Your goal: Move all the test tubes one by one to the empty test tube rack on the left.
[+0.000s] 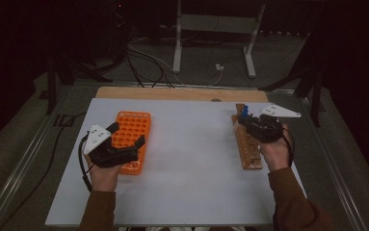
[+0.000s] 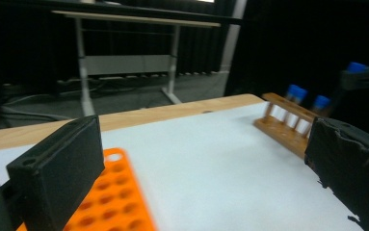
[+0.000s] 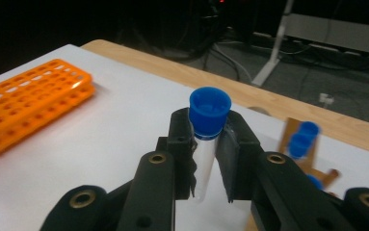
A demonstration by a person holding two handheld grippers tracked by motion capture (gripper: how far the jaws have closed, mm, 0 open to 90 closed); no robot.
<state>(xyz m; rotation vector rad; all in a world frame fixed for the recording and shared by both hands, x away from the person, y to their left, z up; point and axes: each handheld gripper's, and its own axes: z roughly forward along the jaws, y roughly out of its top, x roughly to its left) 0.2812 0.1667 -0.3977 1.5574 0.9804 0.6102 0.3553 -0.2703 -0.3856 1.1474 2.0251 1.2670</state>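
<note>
My right gripper (image 3: 207, 154) is shut on a clear tube with a blue cap (image 3: 209, 113), held upright just below the cap. In the high view that right gripper (image 1: 247, 120) sits over the far end of the wooden tube rack (image 1: 247, 147), at the table's right, with the blue cap (image 1: 244, 112) showing at its tip. Two more blue-capped tubes (image 3: 301, 139) stand in the rack. My left gripper (image 1: 126, 134) stands open above the orange tube rack (image 1: 133, 130) at the table's left, nothing between its jaws. The orange rack (image 2: 112, 199) lies under the left jaw in the left gripper view.
The white tabletop (image 1: 191, 144) lies between the two racks, with a wooden strip (image 1: 172, 93) along its far edge. Beyond it stand a metal table frame (image 1: 216, 29) and cables (image 1: 143, 62) on the dark floor.
</note>
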